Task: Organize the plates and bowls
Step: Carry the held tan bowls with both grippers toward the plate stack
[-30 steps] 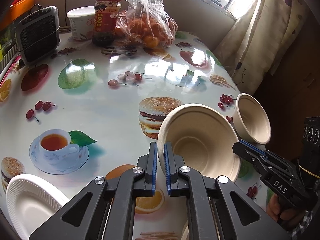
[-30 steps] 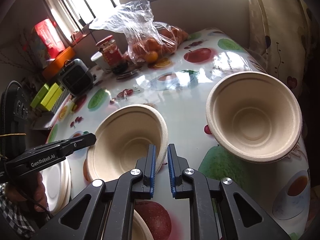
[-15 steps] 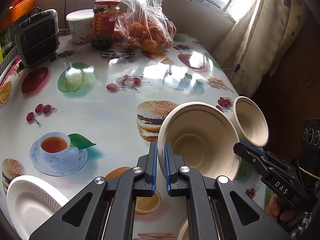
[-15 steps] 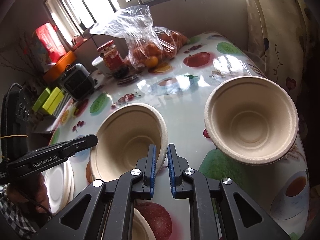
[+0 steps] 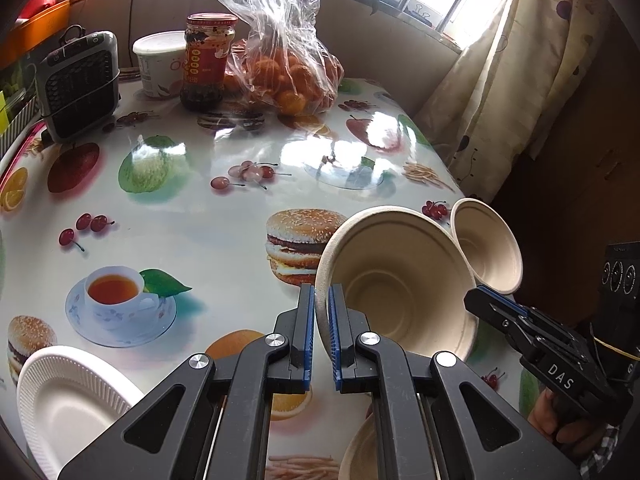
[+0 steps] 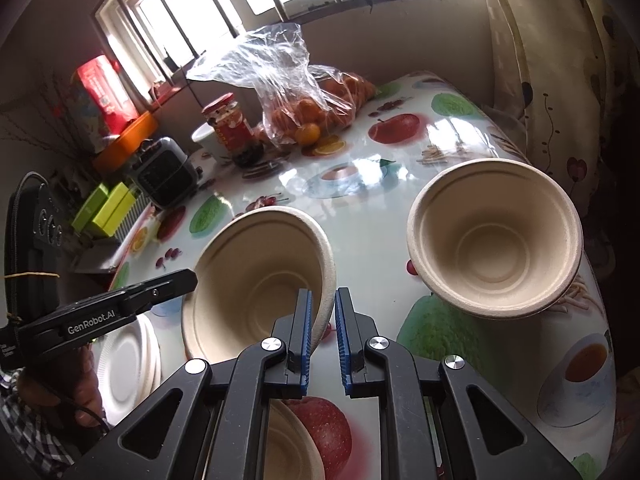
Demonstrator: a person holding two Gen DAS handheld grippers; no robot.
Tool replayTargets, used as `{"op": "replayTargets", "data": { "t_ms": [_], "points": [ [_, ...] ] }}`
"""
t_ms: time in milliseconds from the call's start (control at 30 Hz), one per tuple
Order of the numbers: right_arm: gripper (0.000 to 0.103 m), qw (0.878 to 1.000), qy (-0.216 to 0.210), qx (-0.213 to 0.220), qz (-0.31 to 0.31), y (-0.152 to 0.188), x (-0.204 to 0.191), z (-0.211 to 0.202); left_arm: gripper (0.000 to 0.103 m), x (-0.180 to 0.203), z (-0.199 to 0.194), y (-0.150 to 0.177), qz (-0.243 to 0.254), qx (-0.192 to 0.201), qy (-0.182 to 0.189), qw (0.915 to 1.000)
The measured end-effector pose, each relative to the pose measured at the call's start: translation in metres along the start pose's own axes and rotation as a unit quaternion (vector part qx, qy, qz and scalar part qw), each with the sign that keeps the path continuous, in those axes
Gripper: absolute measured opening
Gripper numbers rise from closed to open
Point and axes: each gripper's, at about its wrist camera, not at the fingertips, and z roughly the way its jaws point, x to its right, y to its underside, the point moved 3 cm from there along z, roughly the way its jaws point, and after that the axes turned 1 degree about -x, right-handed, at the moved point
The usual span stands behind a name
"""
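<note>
A beige pulp bowl [image 5: 400,280] hangs tilted above the table, held from both sides. My left gripper [image 5: 320,296] is shut on its left rim. My right gripper [image 6: 322,300] is shut on the opposite rim of the same bowl [image 6: 256,280]. Each gripper also shows in the other's view: the right gripper [image 5: 474,298] and the left gripper [image 6: 192,278]. A second beige bowl [image 6: 494,236] stands upright on the table to the right. Under the grippers I see part of a third beige bowl [image 6: 296,440]. White plates [image 6: 128,364] are stacked at the near left.
At the table's far end are a bag of oranges [image 5: 288,76], a red jar [image 5: 208,60], a white tub [image 5: 156,64] and a small grey heater [image 5: 80,84]. A curtain [image 5: 500,80] hangs past the right table edge [image 6: 592,264]. The person's hands grip both handles.
Both grippers keep their hold on the bowl. The views have shifted only slightly.
</note>
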Motion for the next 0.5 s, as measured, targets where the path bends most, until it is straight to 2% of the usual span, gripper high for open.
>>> {"op": "replayTargets", "data": {
  "t_ms": [500],
  "points": [
    [0.012, 1.0, 0.002, 0.027, 0.0, 0.011, -0.012, -0.039, 0.007, 0.012, -0.031, 0.01, 0.016, 0.023, 0.016, 0.9995]
  ]
}}
